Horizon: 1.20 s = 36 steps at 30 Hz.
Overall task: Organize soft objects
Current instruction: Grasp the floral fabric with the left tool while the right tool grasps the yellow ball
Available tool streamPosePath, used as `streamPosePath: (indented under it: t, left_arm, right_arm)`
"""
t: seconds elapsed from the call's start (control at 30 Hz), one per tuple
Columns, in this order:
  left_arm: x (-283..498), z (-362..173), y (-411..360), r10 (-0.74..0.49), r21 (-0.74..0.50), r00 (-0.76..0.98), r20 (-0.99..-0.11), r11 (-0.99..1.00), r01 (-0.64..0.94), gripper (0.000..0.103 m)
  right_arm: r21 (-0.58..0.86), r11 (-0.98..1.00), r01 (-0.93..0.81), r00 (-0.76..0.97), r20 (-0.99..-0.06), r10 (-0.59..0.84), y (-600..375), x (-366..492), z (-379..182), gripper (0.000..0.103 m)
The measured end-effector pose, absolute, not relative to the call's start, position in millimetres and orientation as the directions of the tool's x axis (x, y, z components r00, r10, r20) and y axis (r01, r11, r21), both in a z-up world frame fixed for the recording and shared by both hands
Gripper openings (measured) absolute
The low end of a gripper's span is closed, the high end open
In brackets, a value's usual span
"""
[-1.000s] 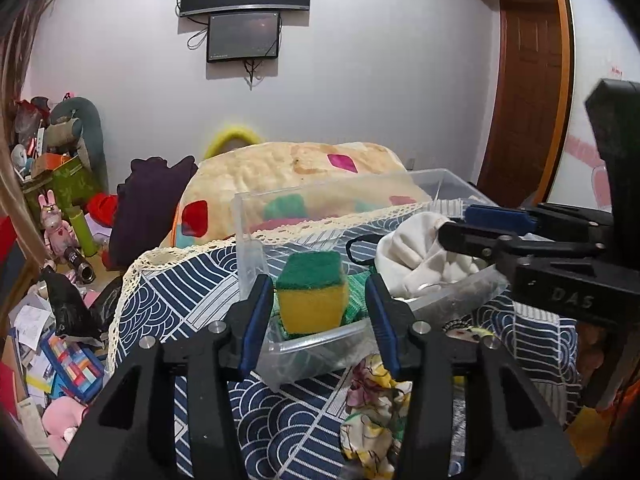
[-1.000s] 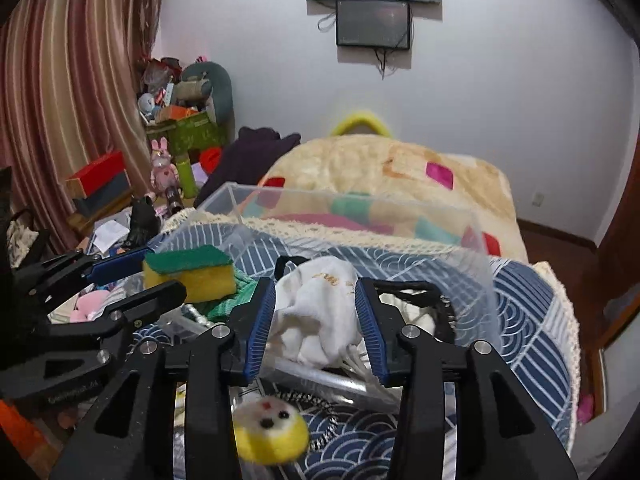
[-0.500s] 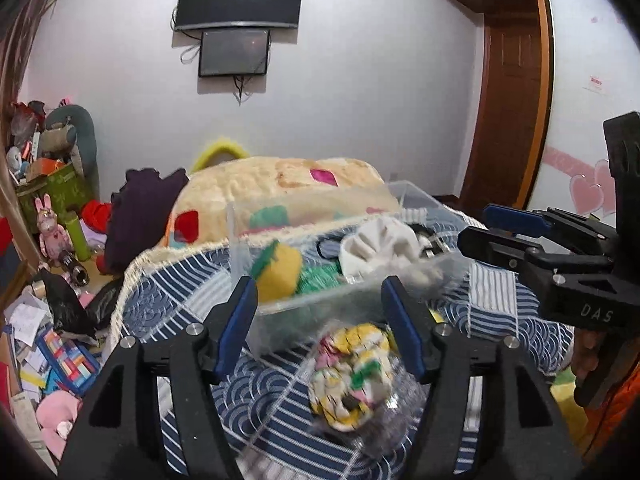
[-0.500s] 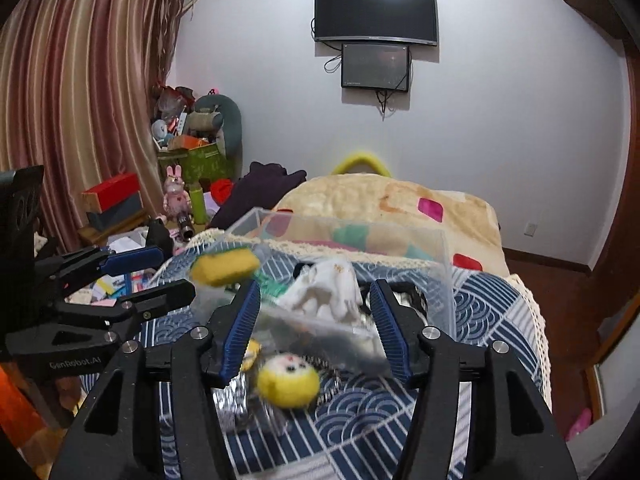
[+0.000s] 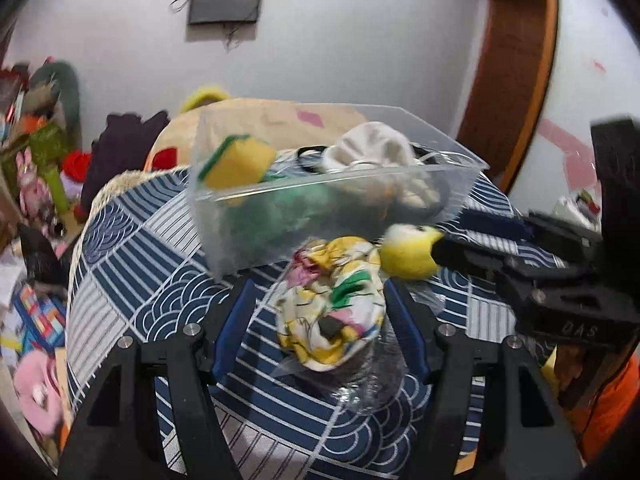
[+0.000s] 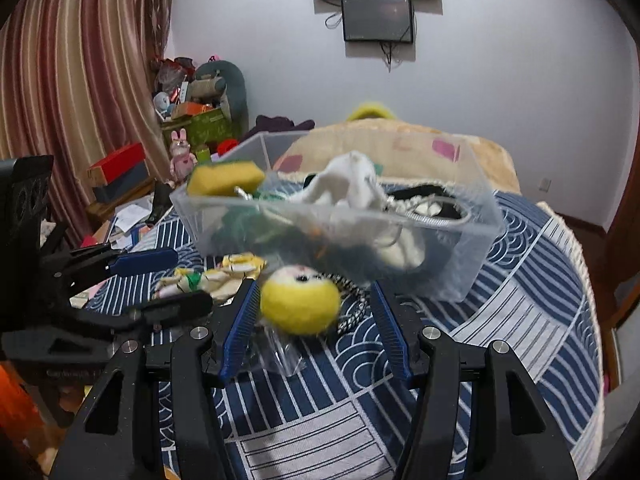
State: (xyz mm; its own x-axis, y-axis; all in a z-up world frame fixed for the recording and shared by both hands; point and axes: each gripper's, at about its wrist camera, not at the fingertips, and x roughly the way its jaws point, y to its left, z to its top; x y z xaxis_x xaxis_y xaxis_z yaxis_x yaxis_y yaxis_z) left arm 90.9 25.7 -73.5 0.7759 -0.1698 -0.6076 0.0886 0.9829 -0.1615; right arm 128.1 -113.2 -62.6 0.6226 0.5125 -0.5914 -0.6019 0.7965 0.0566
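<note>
On the blue patterned bedspread (image 6: 520, 280), a clear bin (image 6: 472, 236) holds a white cloth (image 6: 356, 184) and yellow sponge (image 6: 224, 178). Before it, released left gripper (image 5: 318, 320) straddles a floral fabric bundle (image 5: 332, 308); released right gripper (image 6: 312, 320) flanks a yellow plush ball (image 6: 298, 308).

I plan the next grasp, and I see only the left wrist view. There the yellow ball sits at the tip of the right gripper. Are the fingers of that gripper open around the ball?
Observer: Yes. In the right wrist view the right gripper is open. The yellow ball lies between its fingers, with a clear gap on the ball's right side.
Operator: Does anything lie beside the ball that I could catch by mistake?
Observer: Yes, a black-and-white braided cord lies against the ball's right side, just in front of the clear bin.
</note>
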Motion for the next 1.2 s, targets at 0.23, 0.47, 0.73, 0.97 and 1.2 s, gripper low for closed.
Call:
streamPosePath:
  t: [0.23, 0.47, 0.73, 0.97, 1.2]
  left_arm:
    - [97.4, -84.3, 46.8, -0.150, -0.215, 0.772, -0.618, 0.977, 0.017, 0.066]
    - [105.8, -101.6, 47.6, -0.140, -0.203, 0.745, -0.652, 0.979, 0.006, 0.037]
    - [92.3, -91.0, 37.2, -0.133, -0.147, 0.774, -0.619, 0.988, 0.052, 0.019]
    - [78.3, -60.6, 33.0, -0.156, -0.142, 0.817, -0.555, 0.986, 0.091, 0.018]
    - [73.6, -26.0, 34.0, -0.156, -0.128, 0.868, -0.472, 0.986, 0.107, 0.018]
  right_arm:
    - [0.056, 0.796, -0.603, 0.611, -0.610, 0.506, -103.8, 126.0, -73.3, 0.054]
    - [0.098, 0.796, -0.597, 0.590, -0.619, 0.518, -104.2, 130.3, -80.0, 0.039]
    - [0.086, 0.784, -0.615, 0.604, -0.588, 0.538, -110.1, 119.4, -71.0, 0.037]
    - [0.059, 0.779, -0.625, 0.635, -0.541, 0.551, -117.1, 107.0, -54.9, 0.037]
    - [0.035, 0.794, -0.607, 0.692, -0.468, 0.549, -130.0, 99.8, -31.5, 0.037]
